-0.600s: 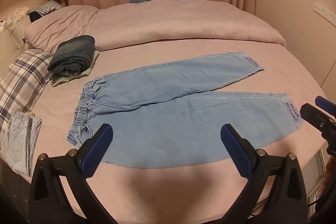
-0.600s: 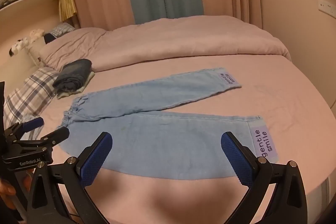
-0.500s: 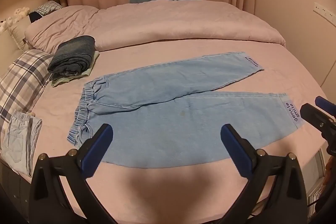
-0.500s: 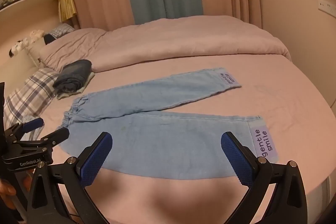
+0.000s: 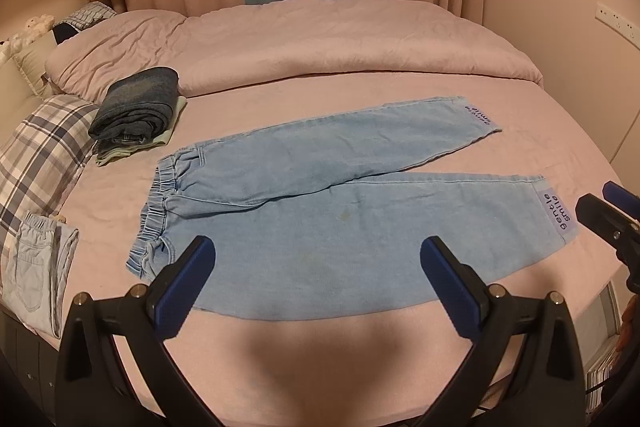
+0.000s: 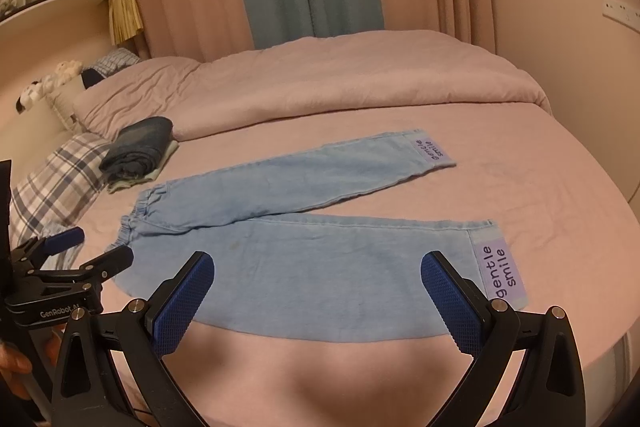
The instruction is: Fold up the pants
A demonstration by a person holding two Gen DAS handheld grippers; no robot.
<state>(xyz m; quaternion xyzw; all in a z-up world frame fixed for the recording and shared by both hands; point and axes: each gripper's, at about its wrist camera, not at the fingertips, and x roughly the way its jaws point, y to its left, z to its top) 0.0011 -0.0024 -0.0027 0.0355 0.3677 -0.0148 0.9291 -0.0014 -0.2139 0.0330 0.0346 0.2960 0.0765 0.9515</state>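
pants [image 5: 340, 211] soft, limp denim | grab waistband and cuff | my left gripper [image 5: 316, 279], right gripper [image 6: 316, 291] both spread, empty

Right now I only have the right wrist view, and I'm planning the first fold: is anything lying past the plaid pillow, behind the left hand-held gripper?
Observer: Yes, a light denim garment with a back pocket lies at the left edge of the bed, beside the plaid pillow.
Operator: How does my right hand-held gripper stand to the near cuff?
Observer: The right hand-held gripper hovers just right of the near "gentle smile" patch, apart from it.
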